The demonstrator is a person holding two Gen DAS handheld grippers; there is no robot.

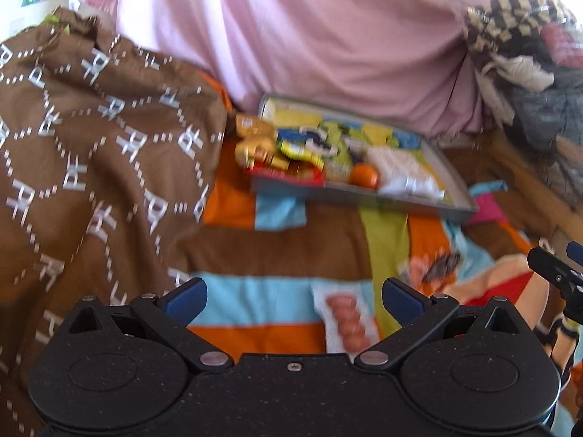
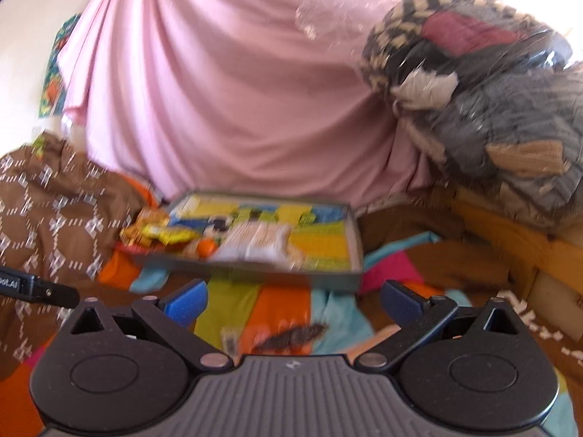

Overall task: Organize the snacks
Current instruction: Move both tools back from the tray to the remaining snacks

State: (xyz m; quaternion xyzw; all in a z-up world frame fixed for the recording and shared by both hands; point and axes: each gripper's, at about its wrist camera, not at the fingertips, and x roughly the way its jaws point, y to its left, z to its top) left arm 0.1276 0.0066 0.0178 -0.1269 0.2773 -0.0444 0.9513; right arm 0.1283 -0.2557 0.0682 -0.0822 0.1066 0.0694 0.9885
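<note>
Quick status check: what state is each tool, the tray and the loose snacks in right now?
Left tool: open, empty.
Right tool: open, empty.
Tray: on the bedspread, holding several snack packets.
White packet: lying flat in the tray.
Orange round snack: in the tray, beside the white packet.
Packet of pink rounds: on the bedspread, outside the tray, between the left tool's fingers.

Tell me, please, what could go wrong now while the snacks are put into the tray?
1. The tray lies on soft patchwork bedding, so pressing on it may tip it.
2. Gold-wrapped snacks hang over its left rim and may slide off.
3. The white packet lies flat under the open left tool; the fingers may pinch fabric too.
</note>
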